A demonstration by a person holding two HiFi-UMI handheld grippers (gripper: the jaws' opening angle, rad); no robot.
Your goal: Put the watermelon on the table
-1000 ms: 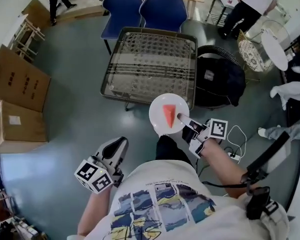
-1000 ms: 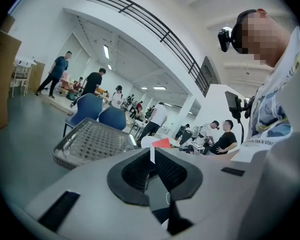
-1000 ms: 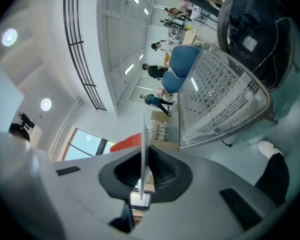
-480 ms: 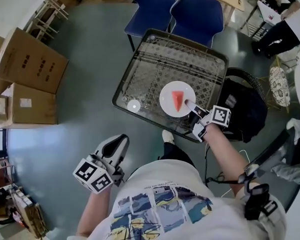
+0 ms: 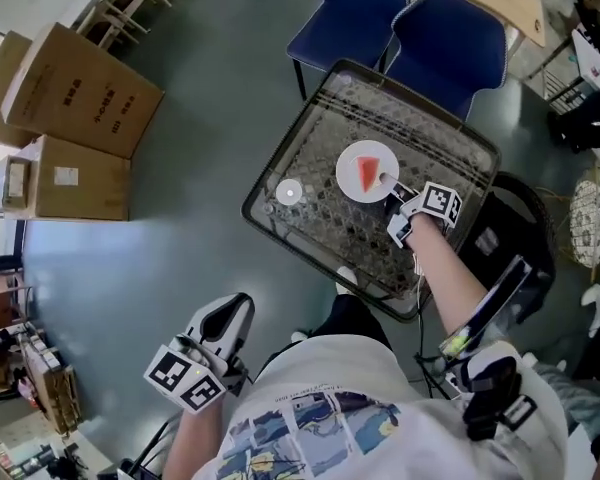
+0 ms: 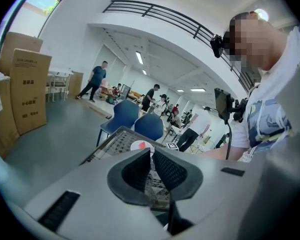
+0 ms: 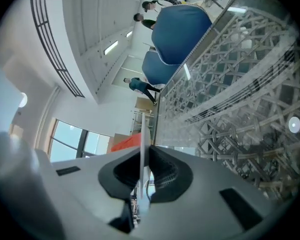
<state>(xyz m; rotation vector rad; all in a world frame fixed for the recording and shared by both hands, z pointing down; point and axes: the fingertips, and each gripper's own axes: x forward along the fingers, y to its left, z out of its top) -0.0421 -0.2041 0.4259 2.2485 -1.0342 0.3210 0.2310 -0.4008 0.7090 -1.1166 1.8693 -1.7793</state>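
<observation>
A red watermelon slice [image 5: 368, 173] lies on a white plate [image 5: 350, 184]. My right gripper [image 5: 390, 182] is shut on the plate's near rim and holds it over the glass-topped lattice table [image 5: 325, 240]. In the right gripper view the plate's thin edge [image 7: 141, 156] stands pinched between the pads, with the slice [image 7: 124, 143] showing orange-red behind it. My left gripper [image 5: 232, 313] hangs low at the left, away from the table, shut with nothing in it. From the left gripper view the table [image 6: 112, 141] and the plate [image 6: 139, 145] lie ahead.
A small white disc [image 5: 289, 192] lies on the table left of the plate. Two blue chairs [image 5: 448, 30] stand beyond the table, cardboard boxes [image 5: 80, 88] at the left, a black bag [image 5: 510, 240] at the right. People stand far off [image 6: 96, 79].
My right gripper has carried the plate with the slice from off the table's near edge out over the table's middle. The left gripper stays low at the left.
</observation>
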